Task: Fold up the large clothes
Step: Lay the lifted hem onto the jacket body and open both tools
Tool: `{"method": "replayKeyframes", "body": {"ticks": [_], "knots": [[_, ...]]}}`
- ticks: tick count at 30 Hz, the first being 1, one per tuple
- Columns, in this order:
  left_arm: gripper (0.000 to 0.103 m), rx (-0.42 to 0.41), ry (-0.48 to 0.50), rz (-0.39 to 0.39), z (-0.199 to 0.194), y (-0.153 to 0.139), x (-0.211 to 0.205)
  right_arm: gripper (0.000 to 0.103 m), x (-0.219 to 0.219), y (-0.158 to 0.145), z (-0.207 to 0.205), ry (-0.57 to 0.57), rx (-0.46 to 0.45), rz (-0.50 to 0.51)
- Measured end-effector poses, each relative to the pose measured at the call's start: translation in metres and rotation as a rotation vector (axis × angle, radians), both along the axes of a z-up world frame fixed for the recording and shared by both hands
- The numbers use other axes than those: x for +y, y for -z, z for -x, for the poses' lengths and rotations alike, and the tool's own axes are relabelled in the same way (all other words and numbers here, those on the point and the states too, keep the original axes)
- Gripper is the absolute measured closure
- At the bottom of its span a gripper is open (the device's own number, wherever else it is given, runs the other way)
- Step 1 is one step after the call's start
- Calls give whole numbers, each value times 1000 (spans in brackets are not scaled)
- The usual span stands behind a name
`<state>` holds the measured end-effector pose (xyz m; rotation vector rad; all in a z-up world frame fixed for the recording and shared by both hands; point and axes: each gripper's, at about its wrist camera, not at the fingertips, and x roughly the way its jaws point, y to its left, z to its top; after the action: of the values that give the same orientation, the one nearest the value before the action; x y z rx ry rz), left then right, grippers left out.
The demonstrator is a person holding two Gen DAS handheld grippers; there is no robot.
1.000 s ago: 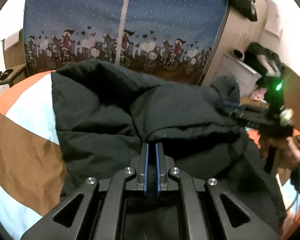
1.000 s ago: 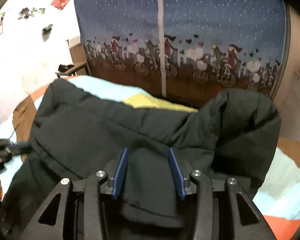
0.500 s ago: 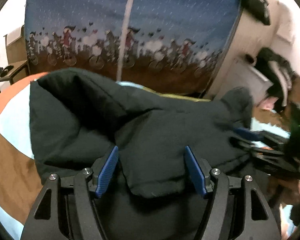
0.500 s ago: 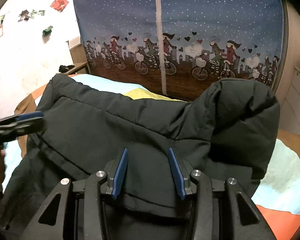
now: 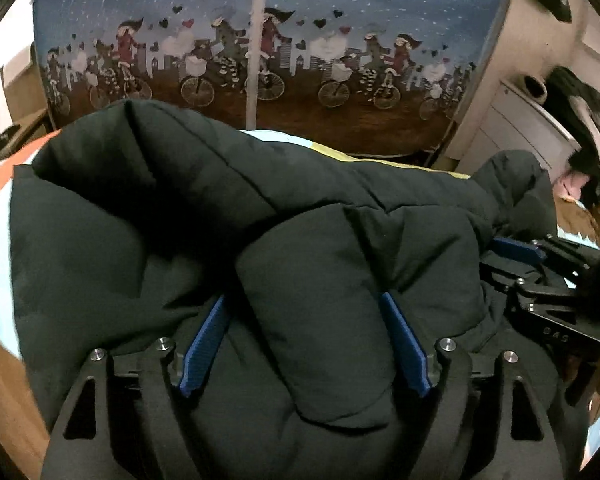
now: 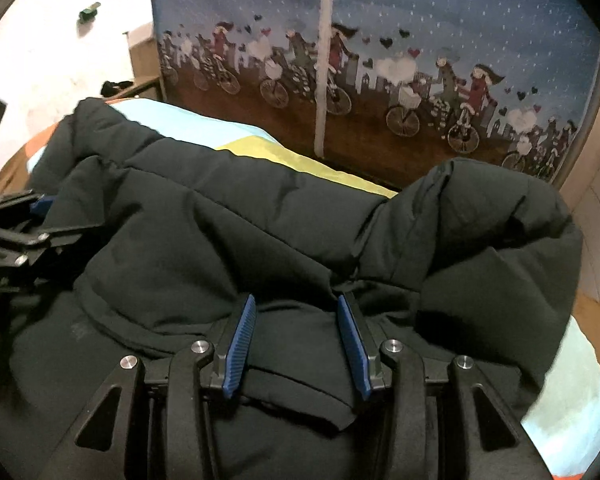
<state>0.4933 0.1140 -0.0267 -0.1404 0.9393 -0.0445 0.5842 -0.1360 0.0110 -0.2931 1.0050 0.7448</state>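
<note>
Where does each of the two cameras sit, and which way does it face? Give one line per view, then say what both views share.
Left wrist: on the left gripper, angled down over the black padded coat bulging between its open jaws; right gripper at the right edge.
Right wrist: on the right gripper, angled down at the coat, fabric between its jaws; left gripper at the left edge.
Shared: coat, colour-block bedspread, cyclist-print curtain.
</note>
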Motion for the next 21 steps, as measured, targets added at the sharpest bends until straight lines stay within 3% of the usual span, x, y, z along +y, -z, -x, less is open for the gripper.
{"method": "replayKeyframes", "body": {"ticks": [7,11,12,14,15,21], "knots": [[24,-65,-7,-77,-8,12,-5,62,5,19,-13,35,-9,-34],[25,-122,-12,13,10,5,4,60,-12,3,0,71,-28,-122],[25,-130,-15,43,17,2,9,59,-16,-1,2,82,-23,-144],[25,-133,-24,54,22,-5,9,41,-26,-11,3,113,-13,-194],[25,-132,-32,46,24,-10,10,37,-29,-17,4,121,-12,-210],[25,-210,-55,15,39,-39,5,35,-35,-43,9,139,-67,-230]]}}
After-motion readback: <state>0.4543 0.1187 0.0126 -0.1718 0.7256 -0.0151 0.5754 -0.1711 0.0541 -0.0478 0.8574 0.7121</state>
